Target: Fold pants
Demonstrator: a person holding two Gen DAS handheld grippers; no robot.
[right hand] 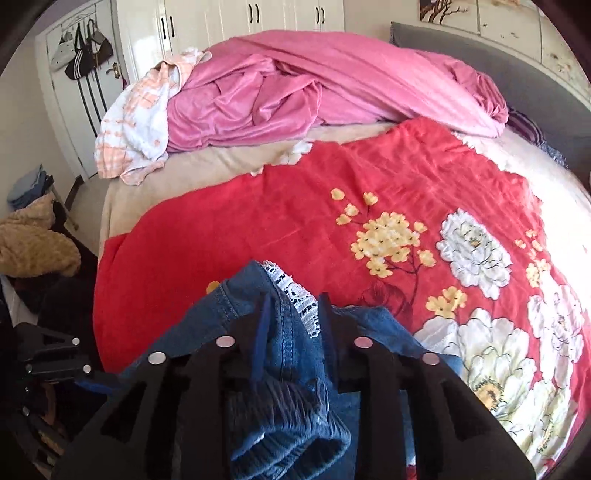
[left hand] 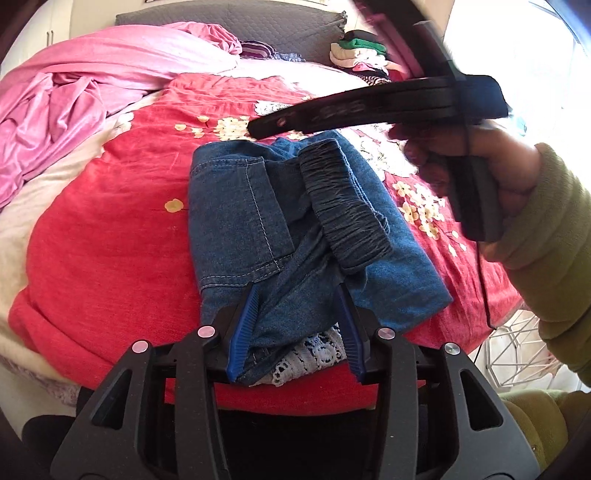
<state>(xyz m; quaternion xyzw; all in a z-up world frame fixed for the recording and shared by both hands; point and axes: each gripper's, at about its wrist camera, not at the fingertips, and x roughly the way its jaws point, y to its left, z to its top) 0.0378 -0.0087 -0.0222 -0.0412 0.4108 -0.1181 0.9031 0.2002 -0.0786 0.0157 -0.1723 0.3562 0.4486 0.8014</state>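
The blue denim pants (left hand: pixel 295 229) lie folded in a compact bundle on the red floral blanket (left hand: pixel 110 240), elastic waistband on top and white lace trim at the near end. My left gripper (left hand: pixel 297 291) is open, its blue fingers straddling the near end of the bundle. My right gripper (left hand: pixel 258 129) hovers above the far end of the pants in the left wrist view, blurred. In the right wrist view the right gripper (right hand: pixel 291 302) is open above the pants (right hand: pixel 280 369), with denim and lace between and below its fingers.
A crumpled pink sheet (right hand: pixel 295 92) and a white-orange cloth (right hand: pixel 133 122) lie at the far side of the bed. A stack of folded clothes (left hand: pixel 362 51) sits by the grey headboard (left hand: pixel 229 18). A wire basket (left hand: pixel 517 350) stands beside the bed.
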